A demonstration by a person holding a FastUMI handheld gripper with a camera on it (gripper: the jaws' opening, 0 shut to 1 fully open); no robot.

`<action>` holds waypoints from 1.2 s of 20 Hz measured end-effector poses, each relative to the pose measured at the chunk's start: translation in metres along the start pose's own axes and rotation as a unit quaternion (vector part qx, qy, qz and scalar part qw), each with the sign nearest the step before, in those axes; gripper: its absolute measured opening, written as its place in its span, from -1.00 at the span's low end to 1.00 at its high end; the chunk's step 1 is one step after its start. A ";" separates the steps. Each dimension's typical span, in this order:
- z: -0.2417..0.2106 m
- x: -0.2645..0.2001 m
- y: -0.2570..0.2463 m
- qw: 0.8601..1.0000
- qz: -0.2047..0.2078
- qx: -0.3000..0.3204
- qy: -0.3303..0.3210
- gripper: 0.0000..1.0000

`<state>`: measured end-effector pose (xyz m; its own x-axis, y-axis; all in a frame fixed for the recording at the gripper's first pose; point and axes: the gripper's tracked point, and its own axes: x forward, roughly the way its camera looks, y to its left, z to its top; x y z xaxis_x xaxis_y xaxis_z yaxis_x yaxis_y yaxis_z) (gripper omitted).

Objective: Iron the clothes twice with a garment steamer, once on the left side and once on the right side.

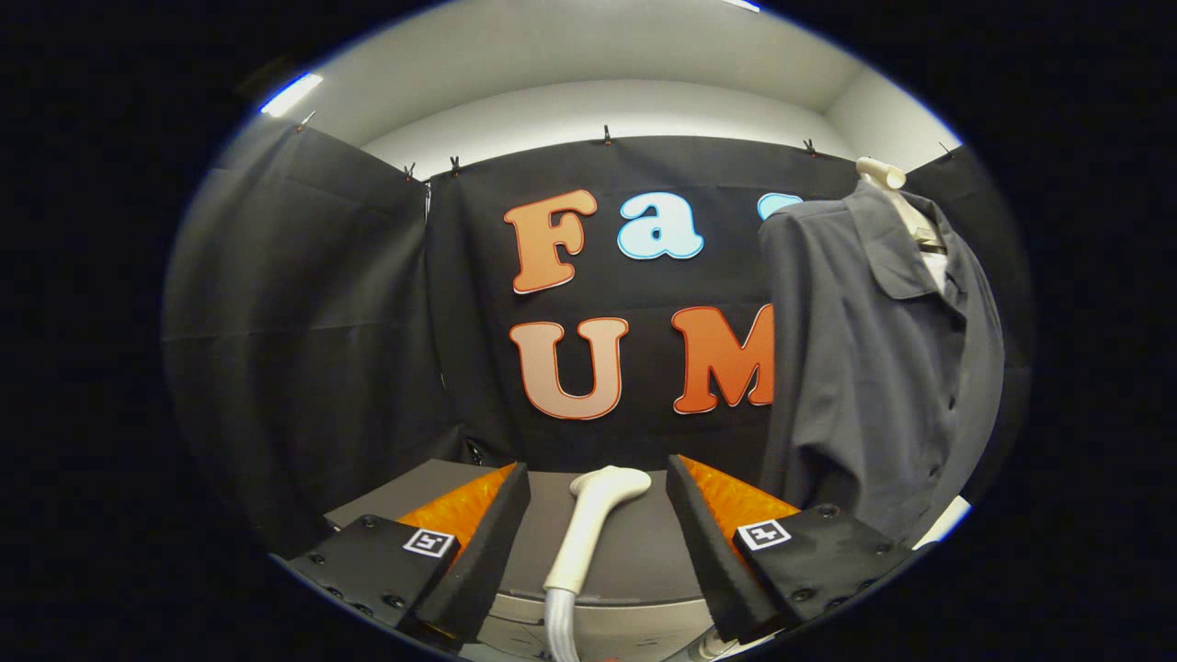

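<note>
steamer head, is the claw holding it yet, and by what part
Nothing is held. The claw is open, with the steamer head lying between its fingers, clear of both.

a recording booth set up for a laundry chore

black cloth (303, 322) is seen clipped (607, 136) along its top edge across the middle and left of the frame, under a plain pale wall and ceiling (588, 101) lit by a strip light (291, 94) at upper left. a grey shirt (874, 349) is hung on a stand at right, and a steamer head (593, 524) is laid on a grey surface (644, 542) at bottom centre.
</note>
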<state>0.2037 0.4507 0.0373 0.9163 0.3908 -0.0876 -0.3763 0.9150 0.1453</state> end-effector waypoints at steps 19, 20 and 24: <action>-0.160 0.119 -0.019 0.974 -0.065 0.009 0.215 0.96; -0.165 0.120 -0.019 0.971 -0.063 0.016 0.228 0.96; -0.178 0.126 -0.016 0.964 -0.042 0.009 0.262 0.95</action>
<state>0.3012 0.5029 -0.1520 0.7461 0.3173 -0.5854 -0.2978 0.9453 0.1327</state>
